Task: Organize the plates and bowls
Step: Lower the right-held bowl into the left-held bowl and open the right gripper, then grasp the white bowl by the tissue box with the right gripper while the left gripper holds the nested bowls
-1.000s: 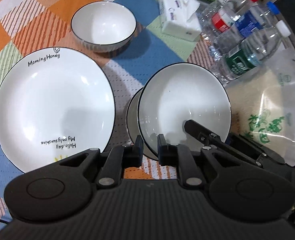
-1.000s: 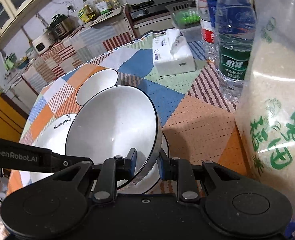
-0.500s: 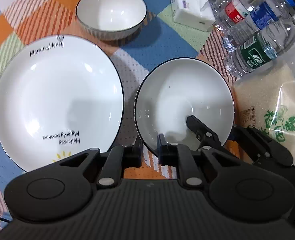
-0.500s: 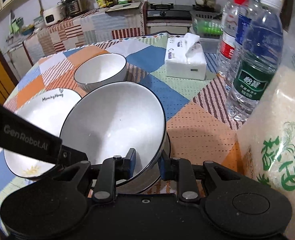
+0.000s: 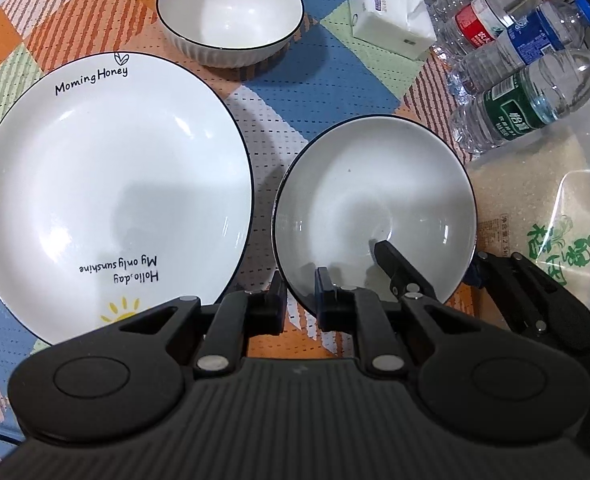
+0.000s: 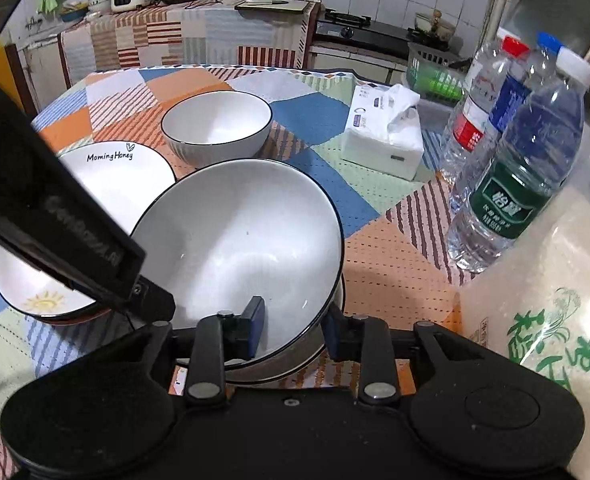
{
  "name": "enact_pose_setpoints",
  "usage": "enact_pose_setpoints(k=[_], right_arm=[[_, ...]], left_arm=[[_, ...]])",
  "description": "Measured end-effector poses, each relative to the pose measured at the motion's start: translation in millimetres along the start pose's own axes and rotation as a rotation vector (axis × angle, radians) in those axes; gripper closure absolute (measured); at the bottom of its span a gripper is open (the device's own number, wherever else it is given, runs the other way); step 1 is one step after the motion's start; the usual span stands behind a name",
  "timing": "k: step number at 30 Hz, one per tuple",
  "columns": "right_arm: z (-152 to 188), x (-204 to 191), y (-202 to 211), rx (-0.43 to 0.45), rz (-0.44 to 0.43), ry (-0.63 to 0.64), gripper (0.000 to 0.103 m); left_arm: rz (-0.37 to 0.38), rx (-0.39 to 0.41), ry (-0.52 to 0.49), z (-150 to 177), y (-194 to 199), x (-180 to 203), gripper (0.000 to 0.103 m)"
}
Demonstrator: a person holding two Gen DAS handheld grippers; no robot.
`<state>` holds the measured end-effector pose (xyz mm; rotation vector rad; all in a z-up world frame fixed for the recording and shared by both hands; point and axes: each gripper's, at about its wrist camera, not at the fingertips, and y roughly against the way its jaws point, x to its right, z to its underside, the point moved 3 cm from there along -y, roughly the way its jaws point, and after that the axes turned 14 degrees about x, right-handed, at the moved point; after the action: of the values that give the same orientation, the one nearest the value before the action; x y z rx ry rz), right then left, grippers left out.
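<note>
Where the rice bag crowds in, water bottles just beyond.

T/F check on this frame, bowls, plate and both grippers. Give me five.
1. The upper bowl sits nested in another bowl beneath it. True.
2. The right gripper is clamped tight on the bowl rim. False: its fingers are opening, the rim between them but the pads apart from it.
3. The left gripper has its fingers close together at the nested bowl's near rim. True.
4. The printed plate is stacked on the nested bowls. False: it lies beside them on the tablecloth.
5. The single bowl holds rice. False: it is empty.
</note>
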<state>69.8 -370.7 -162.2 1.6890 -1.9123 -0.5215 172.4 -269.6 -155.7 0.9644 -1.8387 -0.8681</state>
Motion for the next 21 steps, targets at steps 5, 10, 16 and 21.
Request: enact_pose_setpoints(k=[5,10,16,21], right_arm=[[-4.3,6.7,0.8,-0.028,-0.020,-0.056,0.060],[-10.7,23.2,4.8,-0.064,-0.079,-0.161,0.059],[-12.3,23.1,15.1,-0.011,-0.079,-0.109,0.054],[-9.0,23.5,9.5,0.020,-0.059,-0.063,0.058]], left_arm=[[0.016,-0.010,0.006,-1.3,-1.5,-1.0,0.091],[-0.011,0.012,-0.050,-0.7,-1.5,1.0,0.091],[-0.015,0.031,-0.045,-3.8,-0.5,-1.4,0.092],[0.004,0.050,-0.066,-6.6,5.7,4.9,0.090]])
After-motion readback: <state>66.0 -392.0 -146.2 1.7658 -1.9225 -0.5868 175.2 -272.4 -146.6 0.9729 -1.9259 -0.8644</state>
